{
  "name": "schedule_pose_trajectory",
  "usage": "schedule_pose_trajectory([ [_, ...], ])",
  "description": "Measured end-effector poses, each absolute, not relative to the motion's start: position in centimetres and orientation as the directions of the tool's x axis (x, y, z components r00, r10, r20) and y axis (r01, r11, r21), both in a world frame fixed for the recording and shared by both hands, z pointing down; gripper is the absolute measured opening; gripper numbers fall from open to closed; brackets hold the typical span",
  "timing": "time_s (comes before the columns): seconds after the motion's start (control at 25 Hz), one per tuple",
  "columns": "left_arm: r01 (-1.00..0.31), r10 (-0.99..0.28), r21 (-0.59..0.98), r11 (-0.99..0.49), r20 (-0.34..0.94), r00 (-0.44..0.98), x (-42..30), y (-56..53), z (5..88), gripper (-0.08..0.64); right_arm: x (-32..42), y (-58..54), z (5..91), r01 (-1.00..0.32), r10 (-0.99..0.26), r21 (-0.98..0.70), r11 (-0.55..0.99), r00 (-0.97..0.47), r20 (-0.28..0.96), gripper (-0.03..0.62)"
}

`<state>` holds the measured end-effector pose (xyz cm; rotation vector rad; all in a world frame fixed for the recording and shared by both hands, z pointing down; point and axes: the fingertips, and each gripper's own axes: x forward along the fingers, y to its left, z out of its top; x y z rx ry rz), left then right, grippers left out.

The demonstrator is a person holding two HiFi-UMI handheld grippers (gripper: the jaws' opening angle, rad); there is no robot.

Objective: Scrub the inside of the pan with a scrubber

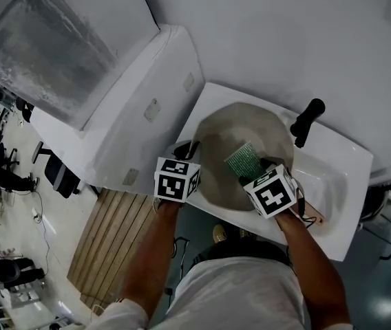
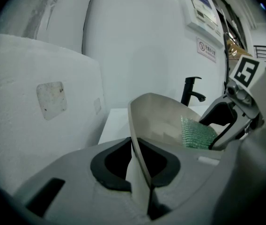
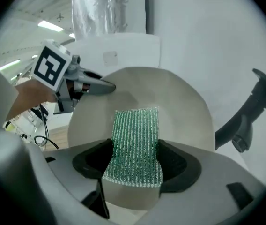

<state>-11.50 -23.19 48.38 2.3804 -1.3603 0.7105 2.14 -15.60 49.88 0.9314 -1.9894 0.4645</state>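
Right gripper (image 3: 134,165): jaws closed on the lower end of the scrubber (image 3: 135,135).
- Scrubber: green mesh pad, free end lying flat on the inside of the pan (image 1: 250,122). Judged soft, light and bendable. A hold near its end, as here, leaves most of the face free to rub, but it may fold under hard pressure.

Left gripper (image 2: 140,165): jaws clamped on the pan's thin rim, one inside and one outside.
- Pan: pale, shallow, tipped up on edge over the sink (image 1: 333,177), inner face turned toward the right gripper. No handle shows. Judged stiff and fairly light, probably slick. A pinch on the rim alone could let it pivot when pushed, so strokes are best aimed toward the clamped side.

Edges:
- Black faucet (image 1: 307,121), just beside the pan's far right rim.
- Tall white unit (image 1: 147,115), close on the left.
- Sink front lip, under both grippers.

Open room: the pan's inner face is clear above and beside the pad, tightest toward the faucet.
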Motion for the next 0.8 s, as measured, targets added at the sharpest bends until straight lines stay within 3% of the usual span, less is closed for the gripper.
schedule_pose_trajectory([
  [0.48,-0.868,-0.729,-0.003,-0.497,0.543,0.416,-10.9,-22.8,47.2,0.04,3.2,-16.7,43.9,-0.823,-0.644,-0.07,0.564,-0.491,0.586,0.304],
  [0.8,-0.867,-0.743,0.0,-0.498,0.516,0.427,-10.3,-22.5,46.1,0.041,3.5,-16.8,42.1,-0.824,-0.698,-0.102,0.557,-0.531,0.48,0.304],
])
